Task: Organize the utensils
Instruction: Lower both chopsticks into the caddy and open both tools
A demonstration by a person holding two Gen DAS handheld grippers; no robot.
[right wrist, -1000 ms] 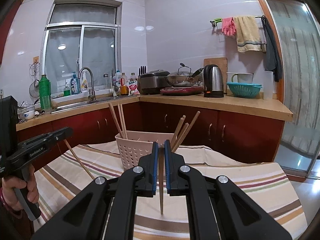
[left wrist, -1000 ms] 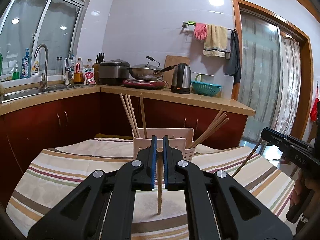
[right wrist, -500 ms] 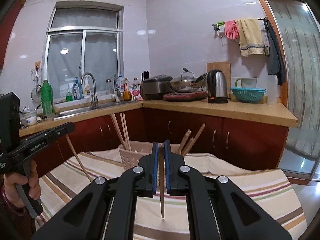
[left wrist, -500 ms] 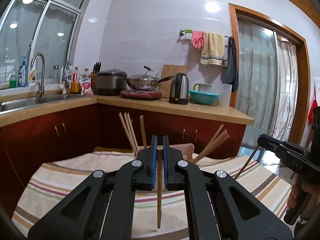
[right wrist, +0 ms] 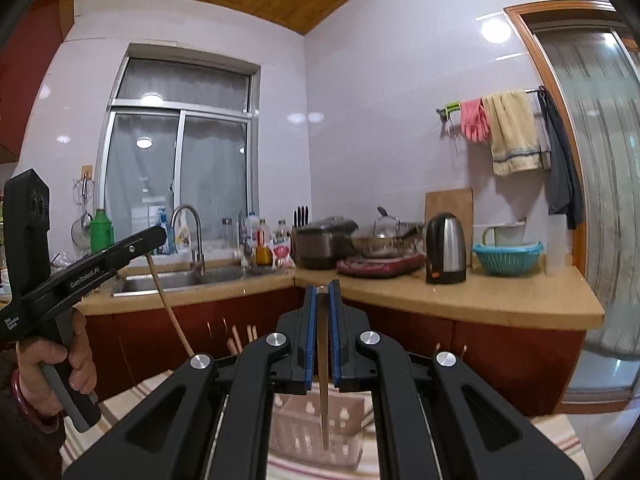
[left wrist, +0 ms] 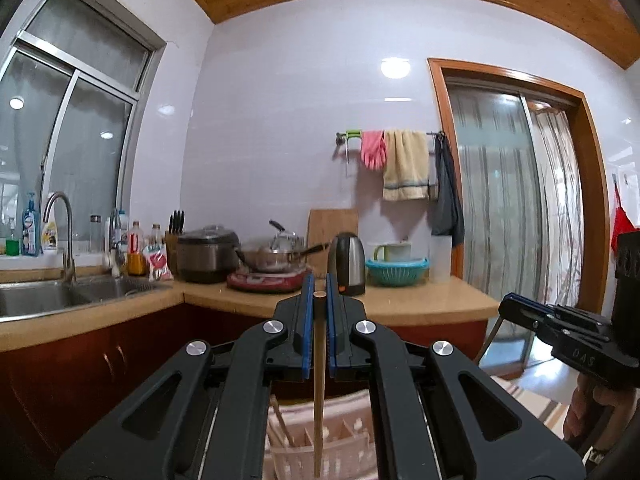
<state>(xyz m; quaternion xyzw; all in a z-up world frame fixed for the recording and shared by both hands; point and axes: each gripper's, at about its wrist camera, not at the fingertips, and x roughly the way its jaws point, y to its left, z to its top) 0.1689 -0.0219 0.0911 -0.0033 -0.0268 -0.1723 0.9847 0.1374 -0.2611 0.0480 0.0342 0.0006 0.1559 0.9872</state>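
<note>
the left gripper (left wrist: 319, 298) is clamped on a chopstick (left wrist: 318, 392), gripped near its top end so the long shaft hangs straight down between the arms. its lower tip sits over the pink caddy (left wrist: 340, 440) below, which looks like the reason for the upright hold: a vertical stick can drop into a slot without tilting. the right gripper (right wrist: 323, 294) is likewise pinched on its own stick (right wrist: 324, 392), again by the top, tip pointing down above the same caddy (right wrist: 316, 432). both hang clear of the rim, so neither stick seems to be in yet. other chopsticks (right wrist: 240, 338) already lean in the caddy's left part, and a couple of tips (right wrist: 452, 348) poke up at its right. the caddy stands on a striped cloth (right wrist: 128, 400). beyond runs the counter (right wrist: 500, 296) with a kettle (right wrist: 445, 248) and the sink (right wrist: 176, 280).
</note>
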